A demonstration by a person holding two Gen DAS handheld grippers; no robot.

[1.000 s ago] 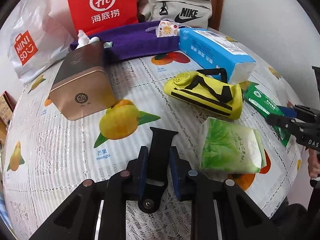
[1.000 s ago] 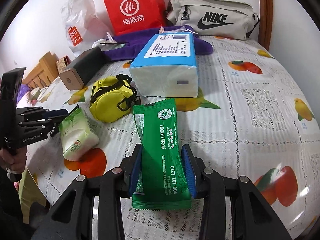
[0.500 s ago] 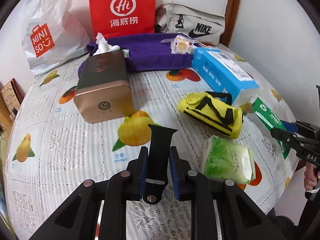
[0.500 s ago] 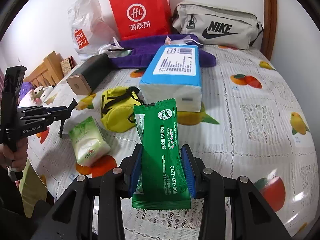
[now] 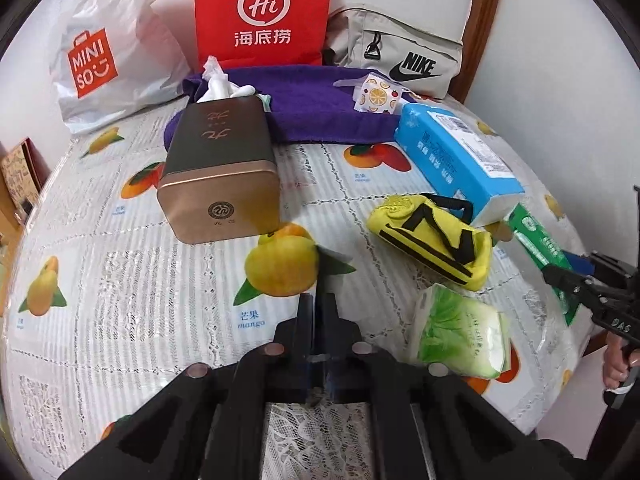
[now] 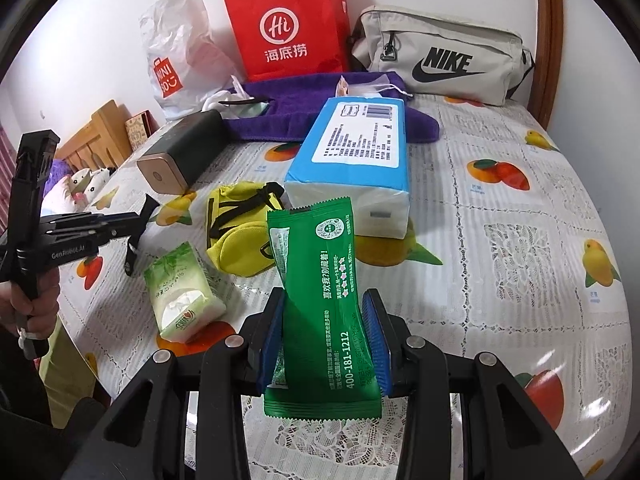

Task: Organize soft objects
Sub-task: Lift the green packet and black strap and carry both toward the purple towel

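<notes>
Gripping green packet (image 6: pixel 320 300), right claw (image 6: pixel 323 296); left claw (image 5: pixel 318 300) pinched on strap (image 6: pixel 130 256); fruit-print tablecloth (image 6: pixel 500 200) beneath.

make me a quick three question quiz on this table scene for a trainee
1. True or false: the right tongs are gripping a green packet.
2. Which stands between the Miniso bag and the Nike bag? a) red paper bag b) wicker basket c) cardboard box
3. What colour is the small pouch beside the blue tissue pack?

Key: 1 true; 2 a; 3 yellow.
</notes>
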